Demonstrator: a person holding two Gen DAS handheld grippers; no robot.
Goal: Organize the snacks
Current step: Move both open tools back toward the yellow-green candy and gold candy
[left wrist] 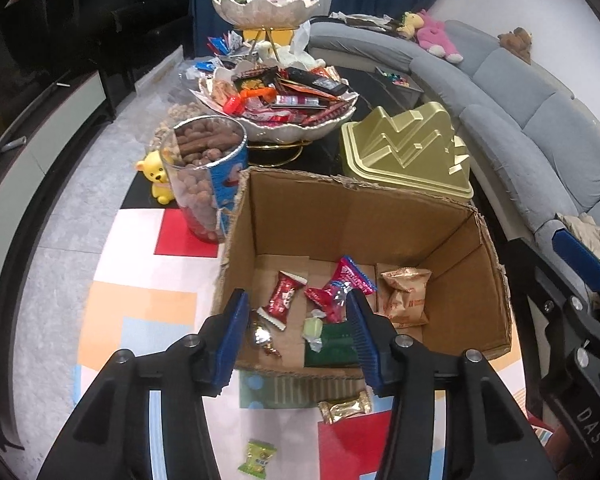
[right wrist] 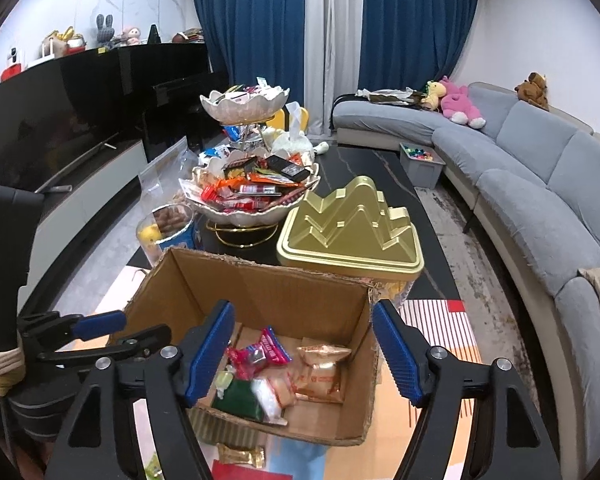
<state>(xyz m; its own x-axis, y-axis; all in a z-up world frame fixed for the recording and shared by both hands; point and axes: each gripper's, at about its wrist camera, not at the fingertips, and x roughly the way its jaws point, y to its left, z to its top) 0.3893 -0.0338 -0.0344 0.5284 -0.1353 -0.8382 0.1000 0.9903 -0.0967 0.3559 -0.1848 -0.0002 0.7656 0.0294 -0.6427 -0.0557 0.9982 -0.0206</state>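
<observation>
Holding several wrapped snacks — a red candy [left wrist: 281,300], a pink packet [left wrist: 342,288], a tan pouch [left wrist: 406,298] and a dark green packet [left wrist: 332,346] — the cardboard box [left wrist: 340,208] sits on a patterned tabletop [left wrist: 140,300]. Behind stand a nut jar [left wrist: 206,176], a gold tin [left wrist: 408,152] and a two-tier snack bowl [left wrist: 276,112]. Two candies [left wrist: 344,406] lie outside. Left claw [left wrist: 296,336] and right claw [right wrist: 304,354] both gape empty over the box.
</observation>
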